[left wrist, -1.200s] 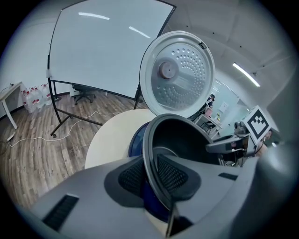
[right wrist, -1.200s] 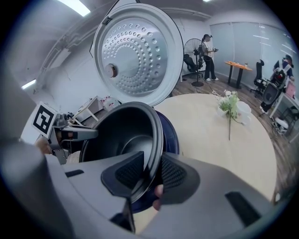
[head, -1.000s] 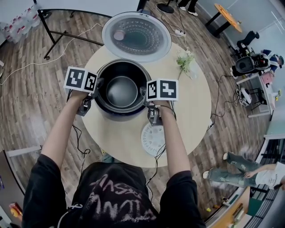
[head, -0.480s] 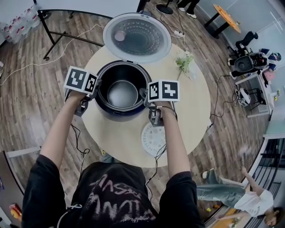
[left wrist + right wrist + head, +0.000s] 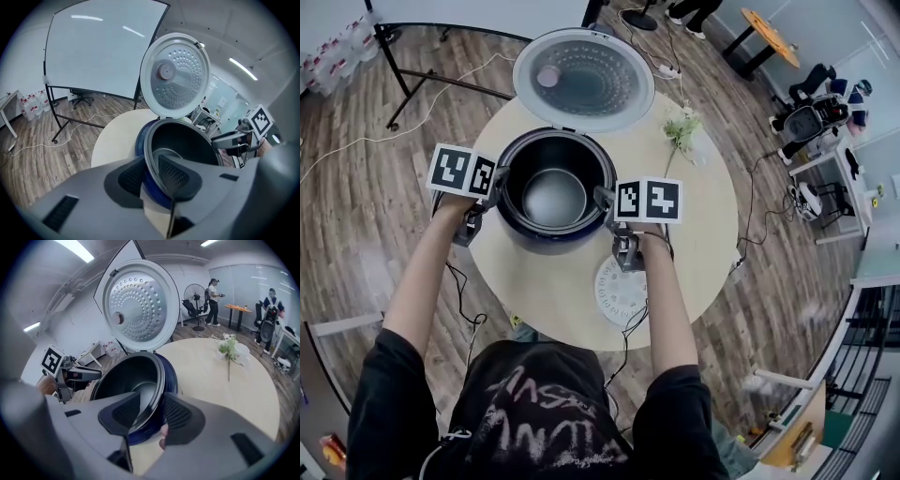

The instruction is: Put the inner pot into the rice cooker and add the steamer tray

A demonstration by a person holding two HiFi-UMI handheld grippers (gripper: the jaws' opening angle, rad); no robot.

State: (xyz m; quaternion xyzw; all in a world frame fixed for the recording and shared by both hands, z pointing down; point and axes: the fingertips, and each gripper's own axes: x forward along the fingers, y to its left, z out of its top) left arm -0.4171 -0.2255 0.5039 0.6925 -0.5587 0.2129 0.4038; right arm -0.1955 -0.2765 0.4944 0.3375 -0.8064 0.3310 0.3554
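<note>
Inner pot [image 5: 555, 197] sits down inside the dark blue rice cooker [image 5: 546, 246] at the middle of the round table [image 5: 703, 225]. Its bare grey bottom shows, and the cooker's lid [image 5: 586, 80] stands open at 12 o'clock. At the pot's 9 o'clock the left gripper [image 5: 499, 181] is clamped on the rim, one pad outside and one inside, as the left gripper view makes plain. At 3 o'clock the right gripper [image 5: 602, 199] also has the rim between its jaws, but they have just been opening and stand apart from it; the right gripper view shows the gap clearly. The white steamer tray [image 5: 614, 300] lies flat on the table at the cooker's 5 o'clock. Only the head view shows it, and its upper edge is partly covered by the right gripper. A sprig of flowers [image 5: 682, 129] lies at 2 o'clock. The left gripper view alone shows a big white screen [image 5: 103, 47] on a stand behind the table. The right gripper view alone shows a floor fan [image 5: 192, 298] and a person [image 5: 213, 300] standing beside it. Whether the pot is fully seated I cannot tell.
</note>
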